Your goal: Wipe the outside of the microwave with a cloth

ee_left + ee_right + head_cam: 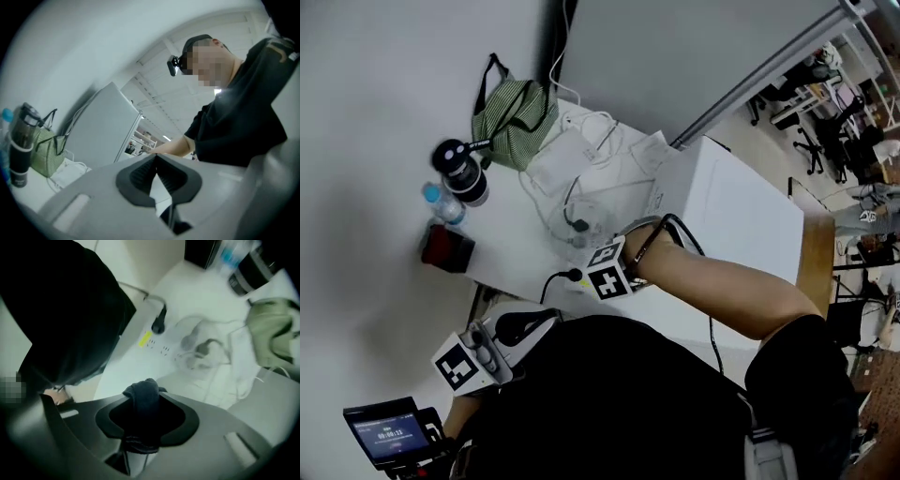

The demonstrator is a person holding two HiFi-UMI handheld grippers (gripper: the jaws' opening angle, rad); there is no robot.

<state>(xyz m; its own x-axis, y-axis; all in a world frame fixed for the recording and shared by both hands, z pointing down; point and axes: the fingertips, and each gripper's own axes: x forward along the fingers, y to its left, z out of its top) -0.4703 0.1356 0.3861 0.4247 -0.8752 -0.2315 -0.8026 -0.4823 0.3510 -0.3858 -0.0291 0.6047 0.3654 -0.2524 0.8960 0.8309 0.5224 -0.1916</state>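
— Right gripper [146, 420]?
— Clamped on a dark cloth [142, 397], over the table [514, 255], near the white microwave [741, 216].
— Left gripper [156, 164]?
— Jaw tips pressed together, nothing between, low by the person's body.
— And the table?
— Green bag [514, 117], bottle [461, 173] and cables [581, 202] by the wall.

No legible text for you anywhere; timer-like digits on the small screen [391, 436] too blurred.
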